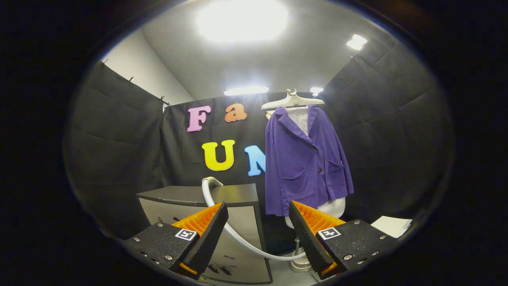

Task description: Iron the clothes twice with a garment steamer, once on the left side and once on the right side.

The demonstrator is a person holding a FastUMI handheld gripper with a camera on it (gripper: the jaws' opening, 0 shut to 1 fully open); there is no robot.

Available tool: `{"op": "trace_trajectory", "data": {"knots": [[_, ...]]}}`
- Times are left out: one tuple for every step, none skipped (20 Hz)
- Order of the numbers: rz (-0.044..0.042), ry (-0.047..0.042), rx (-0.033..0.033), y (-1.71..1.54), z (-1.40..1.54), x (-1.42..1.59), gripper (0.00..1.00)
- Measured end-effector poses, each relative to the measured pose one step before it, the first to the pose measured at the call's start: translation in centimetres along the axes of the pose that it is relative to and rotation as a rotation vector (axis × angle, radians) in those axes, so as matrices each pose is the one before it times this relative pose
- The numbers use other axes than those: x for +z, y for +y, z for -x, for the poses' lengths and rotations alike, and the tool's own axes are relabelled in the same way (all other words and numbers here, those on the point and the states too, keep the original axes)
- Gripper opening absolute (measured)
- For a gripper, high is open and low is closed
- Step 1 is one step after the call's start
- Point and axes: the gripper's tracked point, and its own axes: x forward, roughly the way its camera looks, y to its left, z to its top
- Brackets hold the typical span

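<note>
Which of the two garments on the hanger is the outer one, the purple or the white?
The purple jacket is outermost; the white garment shows only at its open collar and below its hem. The gripper is open, empty, well short of both.

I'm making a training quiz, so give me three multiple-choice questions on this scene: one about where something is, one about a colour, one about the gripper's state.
1. Where does the steamer head rest?
A. on the grey cabinet
B. on the hanger
C. between the fingers

2. What colour is the jacket?
A. red
B. purple
C. green

3. The gripper is:
A. shut on the hose
B. shut on the jacket
C. open, holding nothing

Answers: 1 A, the head lies on the cabinet top. 2 B, the hanging jacket is purple. 3 C, the fingers stand wide apart.
</note>
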Motion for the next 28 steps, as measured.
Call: {"op": "trace_trajectory", "data": {"knots": [[0.01414,-0.00904,0.01225,0.525,-0.613,0.798,0.94],[0.01178,-0.00450,0.01575,0.581,-0.572,0.528,0.94],[0.00539,-0.00159,0.01716,0.659,-0.708,0.483,0.95],[0.00104,0.00207,0.02161,0.636,-0.834,0.385,0.95],[-0.00032,0.00958,0.02242,0.806,-0.825,0.162,0.94],[-0.00251,0.01066,0.01857,0.533,-0.914,0.082,0.95],[-0.00132,0.00354,0.01776,0.520,-0.945,0.375,0.94],[-0.00245,-0.00632,0.01426,0.377,-1.075,0.733,0.95],[-0.00376,-0.00956,0.01309,0.487,-1.109,0.763,0.95],[-0.00380,-0.00661,0.01569,0.465,-1.163,0.614,0.94],[-0.00297,-0.00648,0.01709,0.545,-1.227,0.784,0.94],[-0.00251,-0.00874,0.01602,0.403,-1.379,0.849,0.95],[-0.00401,-0.01005,0.01372,0.439,-1.427,0.860,0.95],[-0.00624,-0.00602,0.01563,0.452,-1.152,0.817,0.95],[-0.00908,-0.00661,0.01825,0.536,-1.324,0.730,0.95],[-0.00657,-0.00624,0.01950,0.573,-1.229,0.648,0.95],[-0.00071,-0.00684,0.01664,0.374,-1.311,0.602,0.95],[0.00732,-0.00449,0.01623,0.432,-1.309,0.389,0.94],[0.01290,-0.00102,0.01281,0.335,-1.330,0.179,0.94],[0.01743,0.00585,0.01196,0.239,-1.332,-0.134,0.94],[0.01591,0.01413,0.00999,0.240,-1.347,-0.327,0.94],[0.00809,0.01034,0.01165,0.270,-1.372,-0.226,0.94],[0.00242,0.01267,0.01195,0.330,-1.395,-0.319,0.95],[0.00010,0.01578,0.01355,0.371,-1.308,-0.308,0.94],[-0.00324,0.01678,0.01686,0.365,-1.446,-0.517,0.94],[-0.00704,0.02417,0.01761,0.346,-1.367,-0.538,0.95],[-0.01248,0.02016,0.01555,0.261,-1.393,-0.417,0.95],[-0.00849,0.02816,0.01926,0.371,-1.281,-0.507,0.95]]}}
